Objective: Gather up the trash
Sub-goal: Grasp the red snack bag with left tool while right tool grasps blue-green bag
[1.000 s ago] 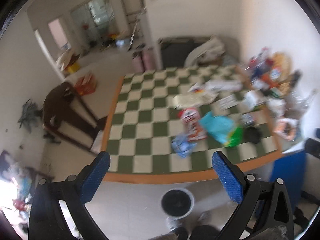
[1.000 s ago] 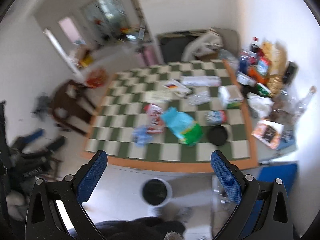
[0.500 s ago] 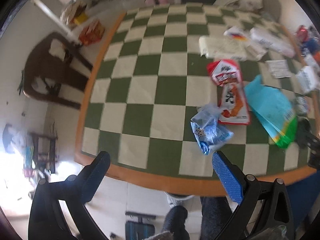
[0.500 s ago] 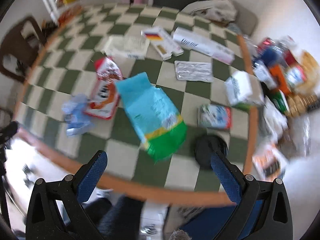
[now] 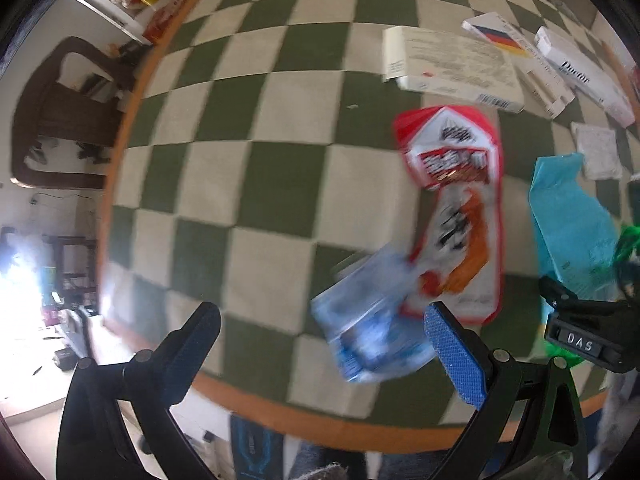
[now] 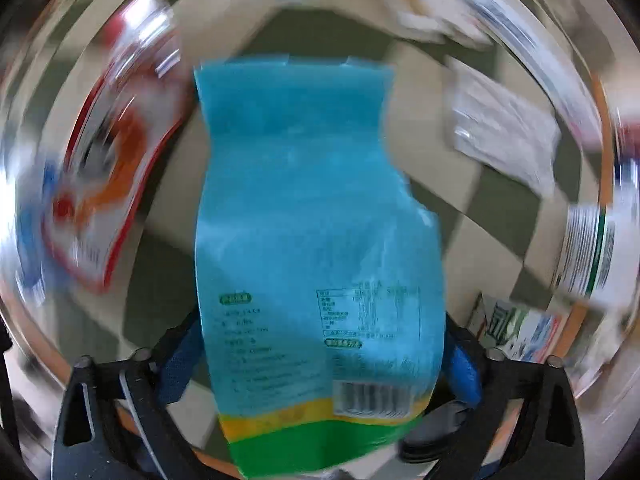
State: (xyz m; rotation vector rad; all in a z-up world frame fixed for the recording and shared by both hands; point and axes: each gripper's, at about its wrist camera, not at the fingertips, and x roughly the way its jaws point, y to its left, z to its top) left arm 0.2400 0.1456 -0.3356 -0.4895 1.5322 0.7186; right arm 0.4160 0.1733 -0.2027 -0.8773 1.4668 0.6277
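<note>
Trash lies on a green-and-cream checkered table. My left gripper is open just above the table's near edge, with a crumpled blue wrapper between its fingers and nearer the right one. A red-and-orange snack bag lies beyond it. My right gripper is open, its fingers on either side of the lower end of a cyan bag with a green bottom. That bag fills the right wrist view and also shows in the left wrist view. The right wrist view is heavily blurred.
White flat boxes and a foil pack lie further back on the table. A small carton sits right of the cyan bag. A dark wooden chair stands off the table's left, orange-edged side.
Both grippers have dropped from high above the room down close to the table. The left came over the blue wrapper, the right over the cyan bag. Both stayed open.
</note>
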